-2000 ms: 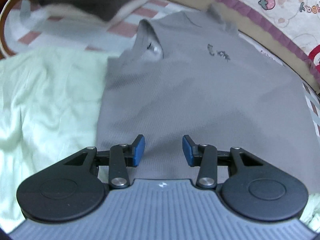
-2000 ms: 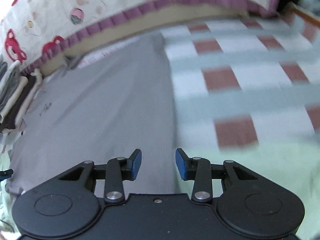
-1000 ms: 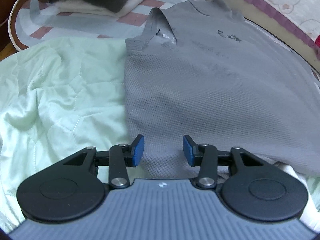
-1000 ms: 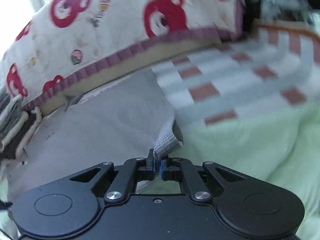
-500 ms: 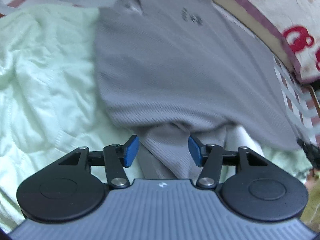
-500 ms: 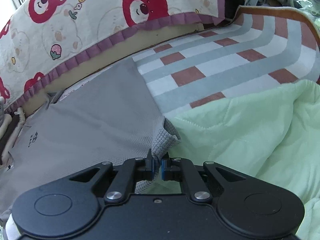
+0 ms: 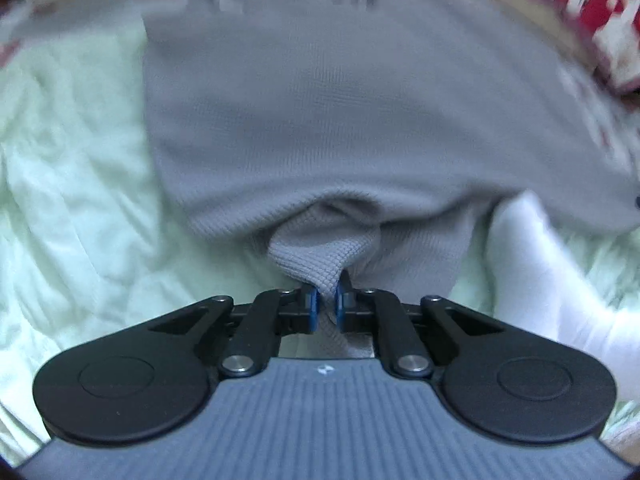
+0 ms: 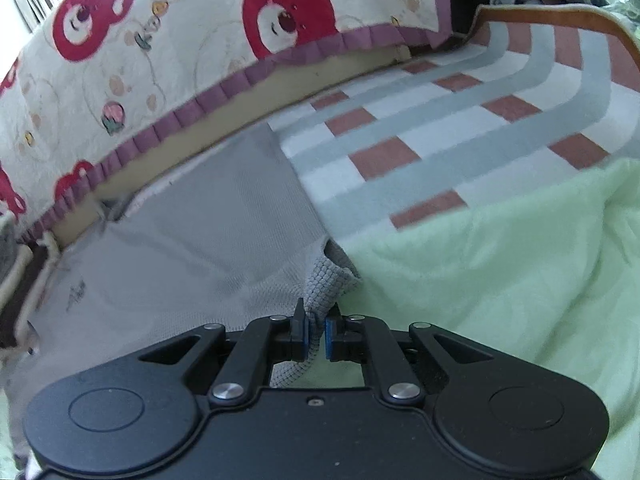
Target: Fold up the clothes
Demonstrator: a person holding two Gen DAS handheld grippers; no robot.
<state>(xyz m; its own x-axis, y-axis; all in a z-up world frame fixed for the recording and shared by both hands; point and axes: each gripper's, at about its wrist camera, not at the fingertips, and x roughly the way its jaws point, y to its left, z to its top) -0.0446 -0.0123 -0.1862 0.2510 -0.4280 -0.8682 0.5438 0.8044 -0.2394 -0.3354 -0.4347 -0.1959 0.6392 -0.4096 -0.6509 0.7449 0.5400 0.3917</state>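
Note:
A grey waffle-knit shirt (image 7: 340, 120) lies spread on the bed, collar at the far end. My left gripper (image 7: 325, 308) is shut on a bunched fold of its near hem, which is lifted a little. In the right wrist view the same shirt (image 8: 192, 240) lies to the left, and my right gripper (image 8: 315, 338) is shut on its hem corner, pinched between the blue pads. A white piece of cloth (image 7: 532, 272) shows under the shirt's right hem.
A pale green quilt (image 7: 68, 200) covers the near bed, and it also shows in the right wrist view (image 8: 500, 280). A checked red, grey and white blanket (image 8: 460, 128) lies beyond. A bear-print padded board (image 8: 160, 52) borders the far side.
My left gripper has closed on the shirt's near hem and drawn it up. My right gripper stays shut on the hem corner, slightly nearer the shirt.

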